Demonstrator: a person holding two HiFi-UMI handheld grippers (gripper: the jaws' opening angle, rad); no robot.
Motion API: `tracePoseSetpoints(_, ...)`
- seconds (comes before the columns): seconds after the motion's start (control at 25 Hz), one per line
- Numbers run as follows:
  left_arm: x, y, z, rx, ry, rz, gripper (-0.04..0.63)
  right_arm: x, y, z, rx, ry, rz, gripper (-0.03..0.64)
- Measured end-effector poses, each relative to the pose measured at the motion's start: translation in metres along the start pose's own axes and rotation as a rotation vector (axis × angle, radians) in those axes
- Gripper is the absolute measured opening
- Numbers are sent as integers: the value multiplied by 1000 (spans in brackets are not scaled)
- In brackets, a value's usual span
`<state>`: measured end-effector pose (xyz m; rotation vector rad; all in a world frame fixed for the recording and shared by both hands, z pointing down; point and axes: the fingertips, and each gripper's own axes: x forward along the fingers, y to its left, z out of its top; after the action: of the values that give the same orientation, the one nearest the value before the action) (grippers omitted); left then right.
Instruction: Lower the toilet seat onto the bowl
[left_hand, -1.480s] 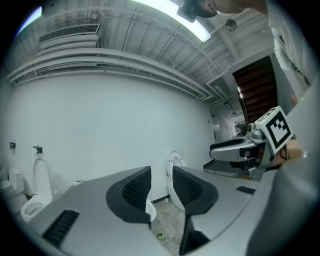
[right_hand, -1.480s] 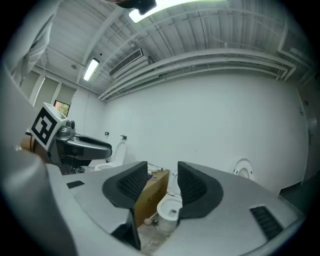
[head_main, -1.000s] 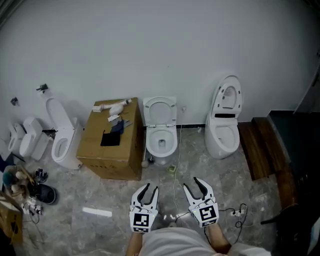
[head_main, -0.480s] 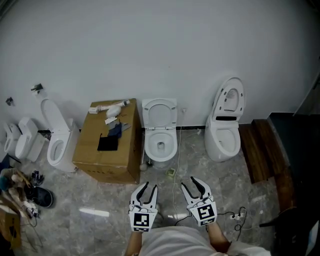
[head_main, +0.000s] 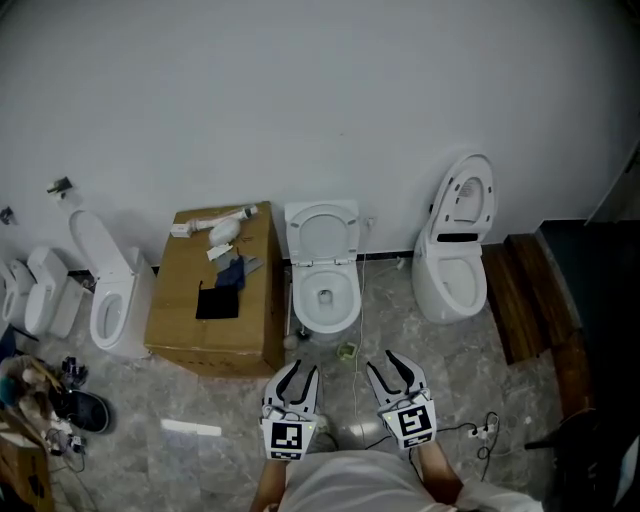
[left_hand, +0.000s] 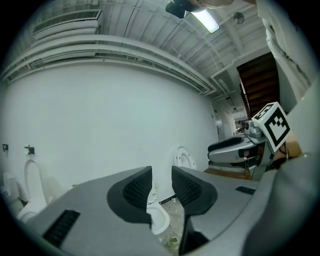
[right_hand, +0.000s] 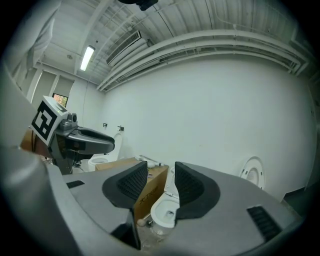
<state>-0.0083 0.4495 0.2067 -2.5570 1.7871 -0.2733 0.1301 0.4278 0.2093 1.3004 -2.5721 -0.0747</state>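
Observation:
The middle white toilet stands against the wall, its seat (head_main: 322, 228) raised upright above the open bowl (head_main: 326, 297). Both grippers hover low over the floor in front of it, well short of the bowl. My left gripper (head_main: 299, 374) (left_hand: 161, 182) is shut, its pads nearly together with nothing between them; the bowl (left_hand: 159, 220) shows beyond the slit. My right gripper (head_main: 388, 366) (right_hand: 161, 181) stands a little open and empty, pointing at the bowl (right_hand: 162, 212) and the raised seat behind it.
A cardboard box (head_main: 215, 290) with small items on top stands left of the toilet. Another toilet (head_main: 452, 262) with its lid up is at the right, more toilets (head_main: 105, 295) at the left. Wooden planks (head_main: 520, 295), a power strip (head_main: 482, 432) and a shoe (head_main: 78, 410) lie on the floor.
The head view has drifted, so the left toilets and box sit nearer the left edge. Both grippers stay at the bottom of the view, almost unmoved.

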Motion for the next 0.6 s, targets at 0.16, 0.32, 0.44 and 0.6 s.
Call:
tracePoseSetpoints(0.16, 23, 31, -2, -5, -2, -27, 133, 33, -2, 6, 7, 16, -30, 172)
tracePoseSetpoints(0.32, 47, 56, -3, -4, -9, -53, 133, 62, -6, 14, 5, 20, -63, 172)
tracePoseSetpoints(0.44, 58, 71, -4, -15, -19, -66, 133, 80, -6, 18, -5, 25, -81, 172)
tracePoseSetpoints(0.6, 71, 84, -4, -24, -25, -80, 133, 97, -6, 18, -12, 40, -85, 172)
